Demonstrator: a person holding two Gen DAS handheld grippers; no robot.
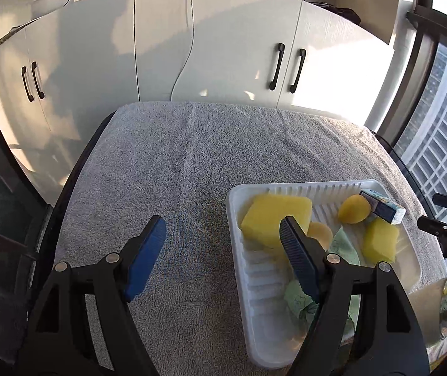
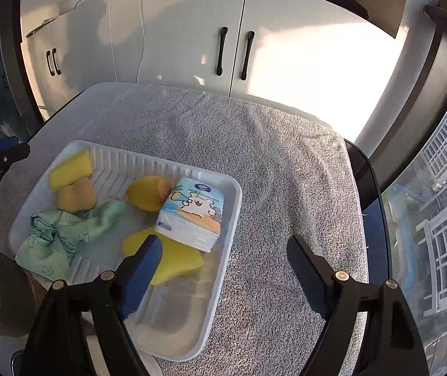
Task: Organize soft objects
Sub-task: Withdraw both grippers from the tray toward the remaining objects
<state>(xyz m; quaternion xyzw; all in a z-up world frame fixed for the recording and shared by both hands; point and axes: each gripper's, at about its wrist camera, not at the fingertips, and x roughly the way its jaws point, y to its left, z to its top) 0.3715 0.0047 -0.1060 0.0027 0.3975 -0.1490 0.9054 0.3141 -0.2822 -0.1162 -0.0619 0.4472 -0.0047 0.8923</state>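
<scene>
Your left hand-held gripper (image 1: 220, 235) and right hand-held gripper (image 2: 226, 253) both hang released, empty, above the ribbed white plastic tray (image 2: 217, 297) holding yellow foam sponges (image 2: 69, 169).

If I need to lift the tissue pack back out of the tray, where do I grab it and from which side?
Judging from the right wrist view, grip the tissue pack across its two long sides, coming down from above with the right gripper. It lies flat, printed face up, tilted on a yellow sponge inside the white tray, so its top is clear.
</scene>
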